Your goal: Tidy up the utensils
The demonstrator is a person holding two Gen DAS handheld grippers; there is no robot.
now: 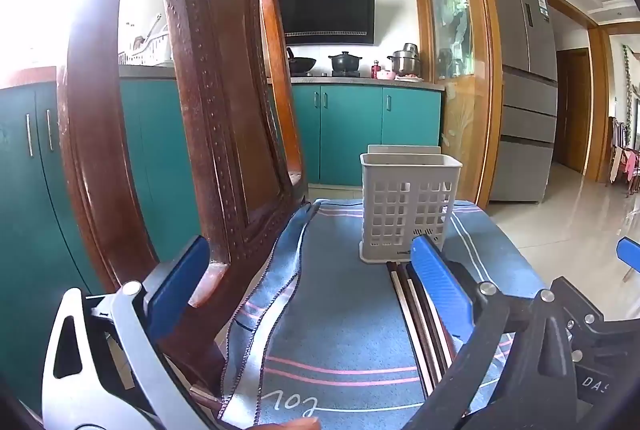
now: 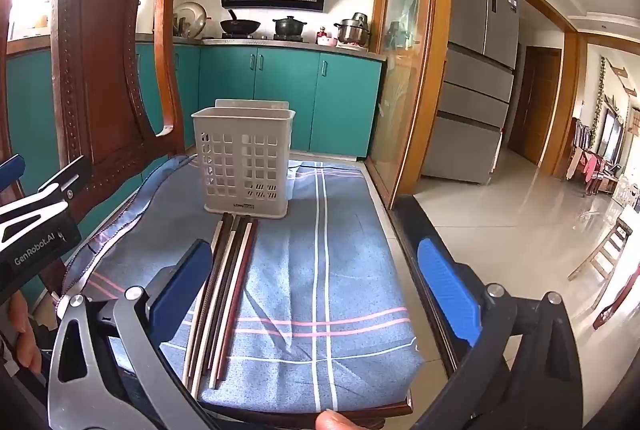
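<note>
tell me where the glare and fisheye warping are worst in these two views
Left wrist view: window light blows out the upper left white beside the chair back, which bows strongly. Right wrist view: milder glare at the upper left corner, sheen on the floor at right; the door frame curves; basket and chopsticks stay sharp.

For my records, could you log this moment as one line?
left gripper open | right gripper open | chopsticks on cloth | basket empty
</note>
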